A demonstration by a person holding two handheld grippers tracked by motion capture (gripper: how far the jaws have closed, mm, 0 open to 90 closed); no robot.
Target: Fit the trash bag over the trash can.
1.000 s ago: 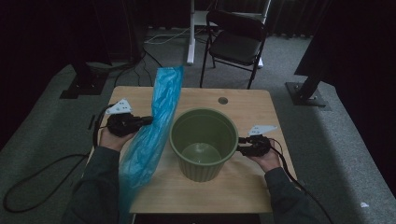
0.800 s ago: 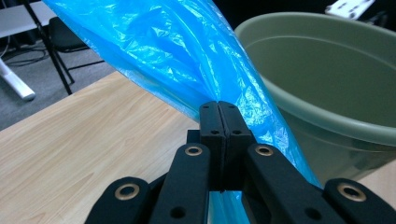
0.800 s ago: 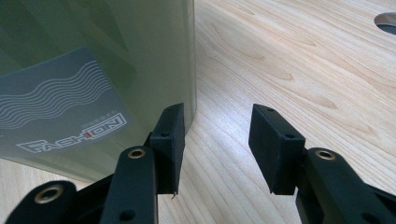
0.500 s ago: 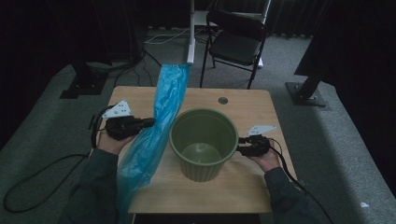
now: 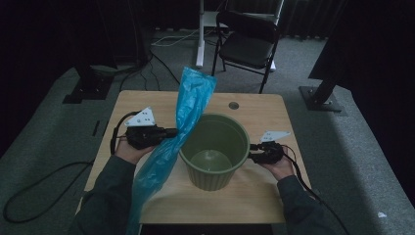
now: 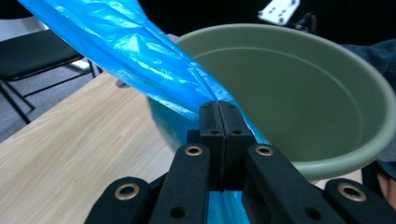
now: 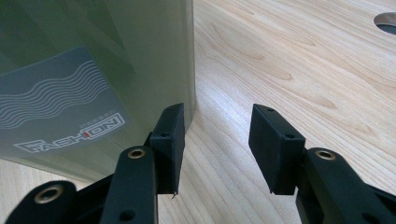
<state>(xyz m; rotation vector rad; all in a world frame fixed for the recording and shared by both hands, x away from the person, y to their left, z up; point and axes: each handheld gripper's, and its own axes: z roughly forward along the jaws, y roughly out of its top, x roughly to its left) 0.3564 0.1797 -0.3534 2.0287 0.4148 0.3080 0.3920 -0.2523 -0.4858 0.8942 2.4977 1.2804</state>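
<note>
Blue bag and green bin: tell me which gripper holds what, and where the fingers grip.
The left gripper is shut on the blue bag, pinching its bunched middle beside the green bin. The right gripper is open, holding nothing.

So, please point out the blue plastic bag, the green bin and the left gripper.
blue plastic bag [image 5: 193,98]: high view, its raised upper part.
green bin [image 5: 215,178]: high view, its outer wall.
left gripper [image 6: 218,116]: left gripper view, its shut jaw tips.

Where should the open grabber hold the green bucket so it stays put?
Probably the rim of the green bucket on its right side, one jaw inside and one outside. The wall is thin there, while the round body looks too wide. The right gripper stands open beside that wall; the left gripper already pinches the blue bag.
</note>
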